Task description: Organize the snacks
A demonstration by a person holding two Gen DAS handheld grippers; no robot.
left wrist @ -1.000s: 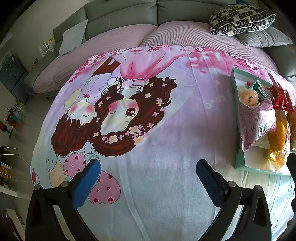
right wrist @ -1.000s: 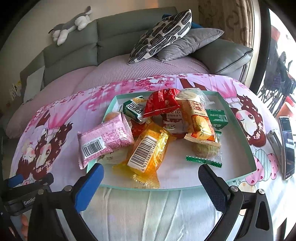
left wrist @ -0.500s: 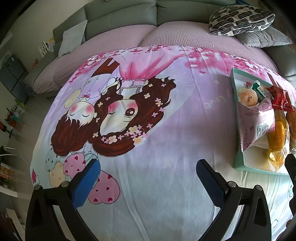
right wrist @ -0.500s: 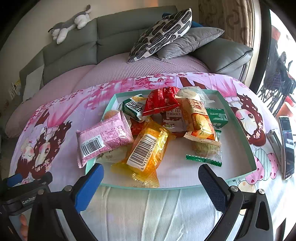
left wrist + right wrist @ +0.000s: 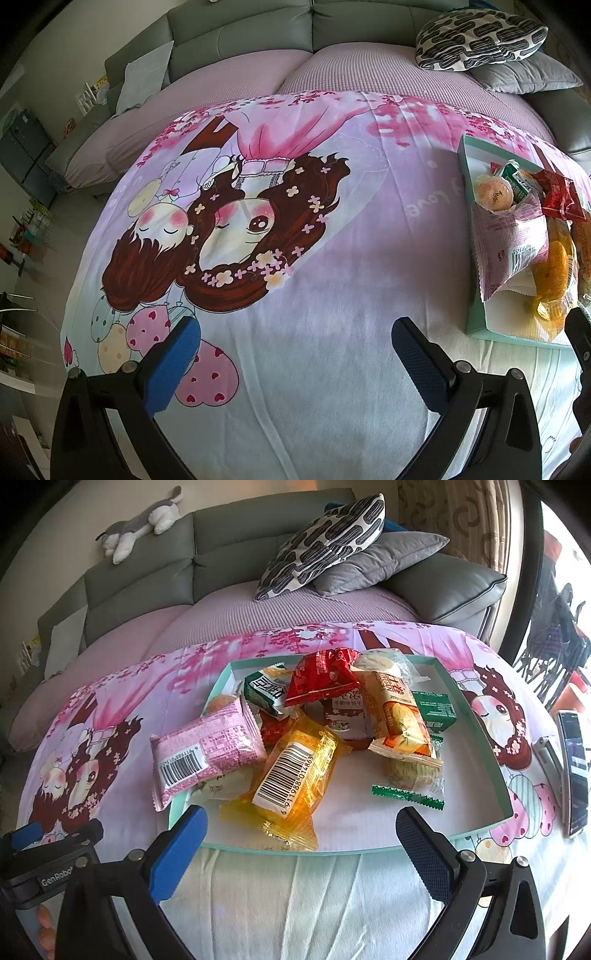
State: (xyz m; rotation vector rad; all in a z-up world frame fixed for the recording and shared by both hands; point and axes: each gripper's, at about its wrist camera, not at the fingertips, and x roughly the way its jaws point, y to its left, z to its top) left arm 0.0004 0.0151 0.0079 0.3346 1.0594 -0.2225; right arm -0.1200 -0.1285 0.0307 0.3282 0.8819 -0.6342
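Left wrist view: the left hand-held gripper (image 5: pixel 295 345) is hovering with jaws spread wide and empty over the printed cloth (image 5: pixel 295 280); the tray (image 5: pixel 471 325) is sitting at the frame's right edge.

Right wrist view: the right hand-held gripper (image 5: pixel 301 834), likewise gaping and empty, is facing the snack pile from lower centre. The yellow packet (image 5: pixel 291 771) lies nearest; pinching its middle, not the crinkly end, looks wisest.

yellow packet (image 5: pixel 291 771) barcode – roughly 6911988014861; left tongs (image 5: pixel 51 853) – "genrobot", partly cut off.

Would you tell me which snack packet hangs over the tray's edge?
The pink packet: its barcode end overhangs the tray's left rim; the others lie inside.
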